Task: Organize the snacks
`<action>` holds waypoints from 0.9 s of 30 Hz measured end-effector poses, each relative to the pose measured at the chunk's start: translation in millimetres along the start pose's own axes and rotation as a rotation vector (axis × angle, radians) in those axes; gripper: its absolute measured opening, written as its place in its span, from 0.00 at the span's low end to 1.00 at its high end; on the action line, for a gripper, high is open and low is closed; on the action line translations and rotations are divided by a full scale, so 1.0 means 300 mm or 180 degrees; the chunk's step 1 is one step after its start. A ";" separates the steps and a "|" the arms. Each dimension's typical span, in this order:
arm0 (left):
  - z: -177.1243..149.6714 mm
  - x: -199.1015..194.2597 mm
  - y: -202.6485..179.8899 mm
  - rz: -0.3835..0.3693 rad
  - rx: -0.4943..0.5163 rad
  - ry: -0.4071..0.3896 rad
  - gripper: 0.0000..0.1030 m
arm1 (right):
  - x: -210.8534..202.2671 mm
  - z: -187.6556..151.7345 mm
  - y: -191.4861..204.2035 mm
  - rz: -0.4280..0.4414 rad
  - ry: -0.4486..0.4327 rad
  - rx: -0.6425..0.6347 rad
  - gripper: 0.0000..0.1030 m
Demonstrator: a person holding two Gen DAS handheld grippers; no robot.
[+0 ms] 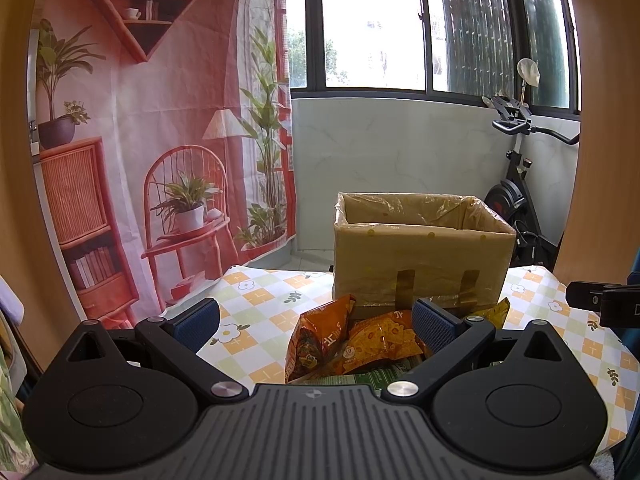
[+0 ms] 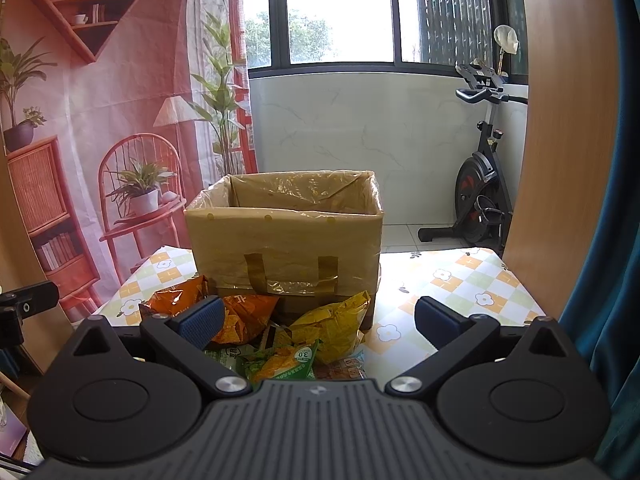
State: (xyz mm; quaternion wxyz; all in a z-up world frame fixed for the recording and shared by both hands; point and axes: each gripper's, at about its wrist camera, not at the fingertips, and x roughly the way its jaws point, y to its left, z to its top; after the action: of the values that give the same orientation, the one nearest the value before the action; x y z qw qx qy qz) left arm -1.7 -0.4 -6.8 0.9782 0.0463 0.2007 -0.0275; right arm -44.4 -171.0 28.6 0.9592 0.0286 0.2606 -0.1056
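Left claw [image 1: 316, 322]: fingers spread wide, holding nothing, low above the tabletop.
Right claw [image 2: 318, 320]: fingers spread wide, holding nothing.
Tabletop [image 1: 256, 304]: covered in a checked cloth printed with flowers.
Box [image 1: 420, 252]: open cardboard box lined with clear plastic, at 12 o'clock from both claws, standing at the far side of the tabletop.
Snack bags [image 1: 344, 340]: crumpled orange, yellow and green packets heaped together, touching the near side of the box.
Yellow bag [image 2: 340, 324]: at the box's front, between the right claw's fingers.
Exercise bike [image 2: 480, 184]: on the floor at 2 o'clock, behind the tabletop.
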 end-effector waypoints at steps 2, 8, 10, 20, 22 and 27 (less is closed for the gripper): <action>0.000 0.000 0.001 0.0001 0.0001 0.0002 1.00 | 0.000 0.000 0.000 0.0001 0.0001 -0.0001 1.00; -0.001 0.004 0.003 0.0001 -0.0011 0.0019 1.00 | 0.003 -0.002 0.000 0.0000 0.0005 0.0002 1.00; -0.001 0.004 0.004 0.0006 -0.0017 0.0021 1.00 | 0.005 -0.004 -0.001 0.0001 0.0012 0.0005 1.00; -0.002 0.042 0.020 0.0066 -0.0080 0.0119 1.00 | 0.023 0.003 0.004 0.0073 0.0042 0.0010 0.98; -0.006 0.063 0.024 0.0092 -0.0077 0.0150 1.00 | 0.038 0.004 -0.001 0.0164 0.0035 0.0019 0.98; -0.021 0.164 0.033 0.0196 0.0121 0.0174 1.00 | 0.118 -0.016 0.010 0.0218 0.0076 -0.0090 0.97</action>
State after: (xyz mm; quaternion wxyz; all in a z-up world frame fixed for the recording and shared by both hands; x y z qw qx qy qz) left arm 41.7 8.3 -31.3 0.9716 0.0718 0.2254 0.0001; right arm -16.4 -174.3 6.6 0.9594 0.0252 0.2723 -0.0686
